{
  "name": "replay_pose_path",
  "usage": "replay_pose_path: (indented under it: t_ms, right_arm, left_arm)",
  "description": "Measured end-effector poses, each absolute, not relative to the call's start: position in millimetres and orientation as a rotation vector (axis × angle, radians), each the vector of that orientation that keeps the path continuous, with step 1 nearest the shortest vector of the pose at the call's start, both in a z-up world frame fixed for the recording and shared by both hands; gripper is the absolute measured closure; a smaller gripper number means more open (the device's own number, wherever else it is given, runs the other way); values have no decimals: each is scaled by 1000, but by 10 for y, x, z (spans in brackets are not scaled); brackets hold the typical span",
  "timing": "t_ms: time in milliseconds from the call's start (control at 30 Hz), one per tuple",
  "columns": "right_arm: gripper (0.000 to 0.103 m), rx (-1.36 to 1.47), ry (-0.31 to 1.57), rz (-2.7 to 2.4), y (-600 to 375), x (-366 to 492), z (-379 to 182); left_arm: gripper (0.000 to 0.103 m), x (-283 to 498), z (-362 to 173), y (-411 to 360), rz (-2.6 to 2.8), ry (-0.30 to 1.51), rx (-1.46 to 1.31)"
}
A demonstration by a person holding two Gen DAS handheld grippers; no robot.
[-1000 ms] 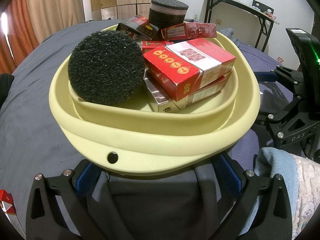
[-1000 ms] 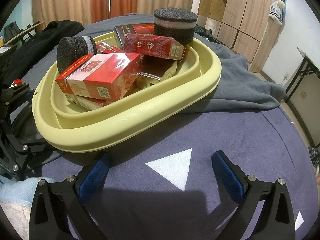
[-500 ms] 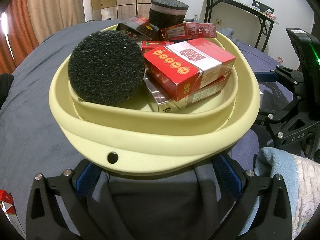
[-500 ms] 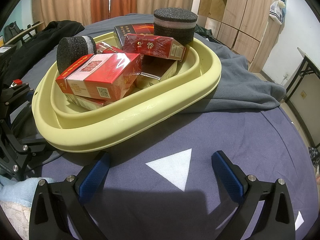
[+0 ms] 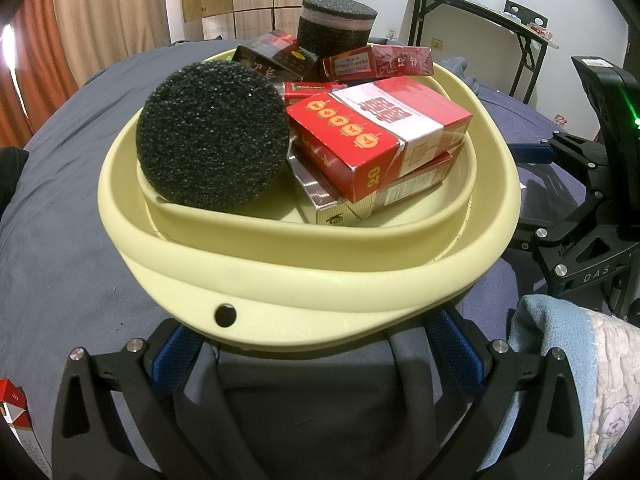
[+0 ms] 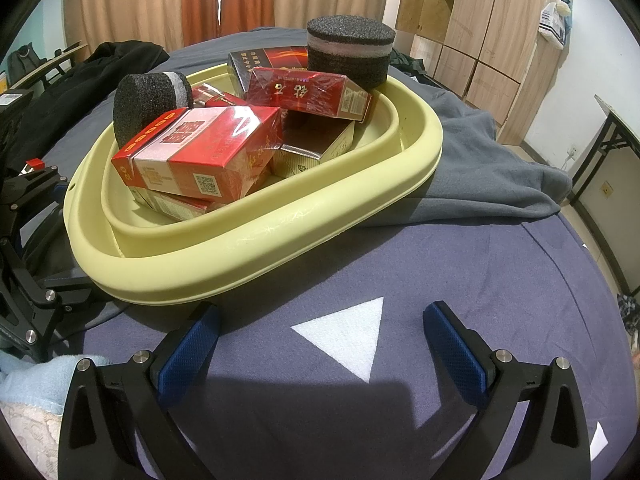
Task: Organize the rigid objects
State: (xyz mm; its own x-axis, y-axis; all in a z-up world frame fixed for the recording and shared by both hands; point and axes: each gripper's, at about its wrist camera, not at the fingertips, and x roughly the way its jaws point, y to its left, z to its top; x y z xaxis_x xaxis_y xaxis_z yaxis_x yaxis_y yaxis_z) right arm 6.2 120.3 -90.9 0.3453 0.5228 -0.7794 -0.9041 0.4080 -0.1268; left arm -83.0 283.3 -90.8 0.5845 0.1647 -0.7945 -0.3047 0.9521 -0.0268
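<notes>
A pale yellow basin (image 5: 280, 284) (image 6: 280, 232) sits on the blue bed. It holds several red boxes, with a large red and white box (image 5: 380, 136) (image 6: 200, 152) on top, a black foam disc on edge (image 5: 212, 140) (image 6: 148, 100) and a black foam cylinder (image 5: 336, 24) (image 6: 348, 52) at the back. My left gripper (image 5: 316, 356) is open and empty, its fingertips under the basin's near rim. My right gripper (image 6: 320, 344) is open and empty, just short of the basin over the bedsheet.
A grey garment (image 6: 480, 168) lies under and beside the basin. A red and white box (image 5: 12, 416) lies at the lower left of the left wrist view. A light blue blanket (image 5: 560, 360) is at the right. A folding table (image 5: 480, 16) stands behind.
</notes>
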Motion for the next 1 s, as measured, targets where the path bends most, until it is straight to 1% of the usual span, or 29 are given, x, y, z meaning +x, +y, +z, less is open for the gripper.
replay_pose_path:
  t_ms: [1000]
  right_arm:
    - [0,-617,727,1006,1202,62,-909]
  left_arm:
    - [0,-828,-906,2817,275,905,-171]
